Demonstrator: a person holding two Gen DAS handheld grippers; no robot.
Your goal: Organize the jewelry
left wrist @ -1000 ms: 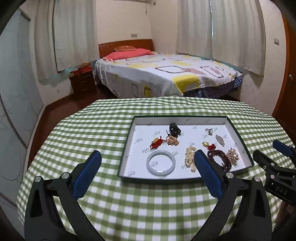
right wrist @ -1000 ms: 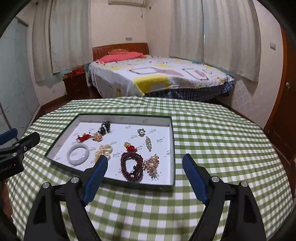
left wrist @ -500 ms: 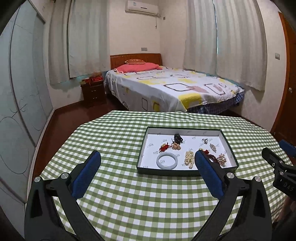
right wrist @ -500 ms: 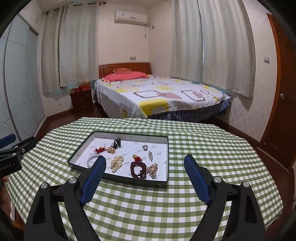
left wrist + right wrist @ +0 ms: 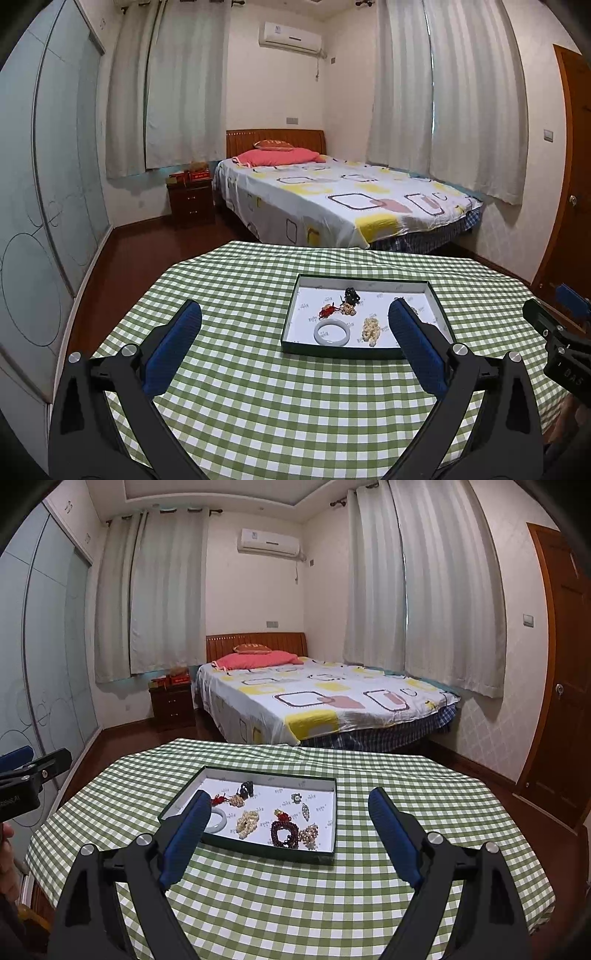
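Both grippers have pulled back and risen from the table, so the tray now looks smaller and farther off than a second ago. The left gripper (image 5: 293, 319) hangs with its fingers spread wide, holding nothing; the right gripper (image 5: 290, 808) is likewise splayed and empty. The green-rimmed tray (image 5: 325, 856) sits near the middle of the checked tablecloth (image 5: 295, 904). Inside, the pale bangle (image 5: 331, 332) lies by the near edge, the dark red bead bracelet (image 5: 284, 834) toward the near right corner.

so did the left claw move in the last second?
Yes. The left claw pulled back and up from the tray: the tray looks smaller and sits farther from the claw's tips, and the wall air conditioner is in view now.
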